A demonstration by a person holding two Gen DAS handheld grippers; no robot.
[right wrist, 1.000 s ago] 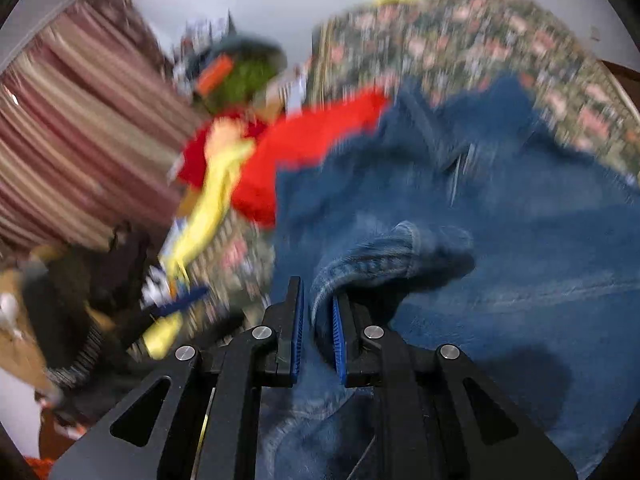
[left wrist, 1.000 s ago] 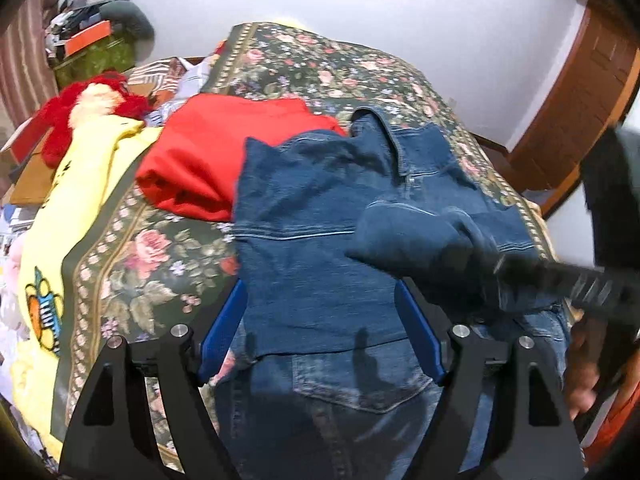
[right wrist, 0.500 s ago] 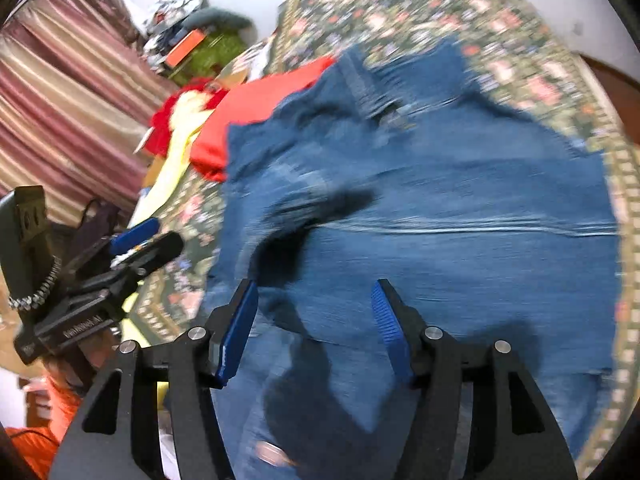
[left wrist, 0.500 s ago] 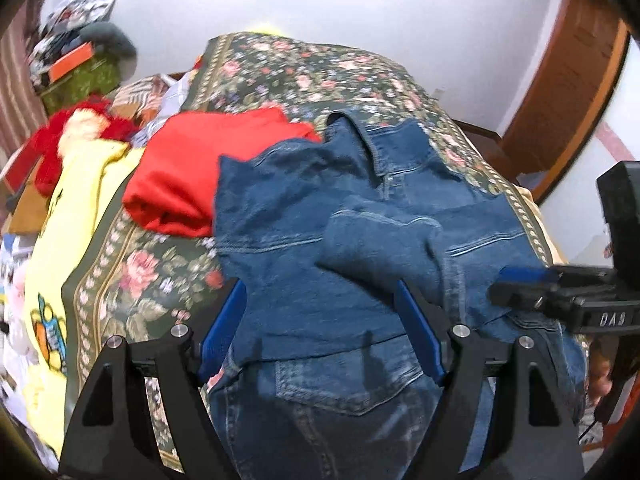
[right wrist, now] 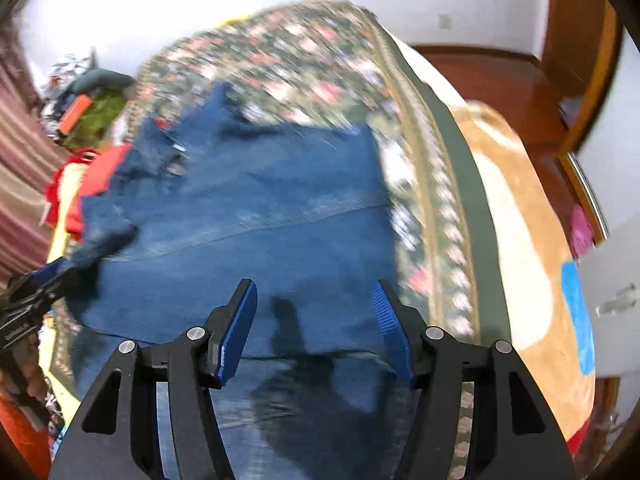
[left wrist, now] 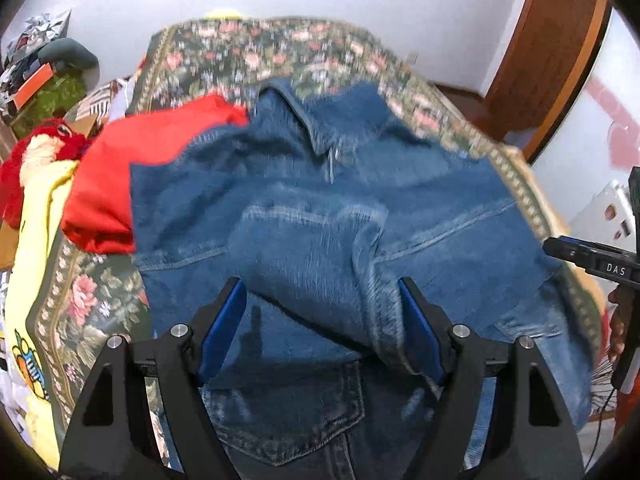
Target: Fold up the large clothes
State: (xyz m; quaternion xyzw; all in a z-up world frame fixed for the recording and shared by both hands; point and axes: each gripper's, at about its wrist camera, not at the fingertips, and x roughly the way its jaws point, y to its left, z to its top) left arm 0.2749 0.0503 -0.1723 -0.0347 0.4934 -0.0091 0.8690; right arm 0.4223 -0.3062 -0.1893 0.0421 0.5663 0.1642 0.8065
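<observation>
A blue denim jacket point(left wrist: 320, 208) lies spread on the floral bedspread point(left wrist: 280, 52), collar toward the far wall, with one sleeve folded across its middle. My left gripper point(left wrist: 320, 320) is open, its blue pads either side of the folded sleeve and just above it. My right gripper point(right wrist: 314, 320) is open and empty above the jacket's right half point(right wrist: 260, 220). The right gripper also shows at the right edge of the left wrist view point(left wrist: 592, 260). The left gripper shows at the left edge of the right wrist view point(right wrist: 36, 288).
A red garment point(left wrist: 132, 160) lies left of the jacket. A yellow blanket point(left wrist: 32, 248) and red plush point(left wrist: 36, 144) sit further left. Clutter and a green box point(left wrist: 60, 92) stand by the wall. A tan blanket point(right wrist: 528, 240) covers the bed's right side.
My right gripper let go of the sleeve, opened, and swung away to the jacket's right side. The sleeve now lies folded across the jacket. My left gripper moved closer over it.
</observation>
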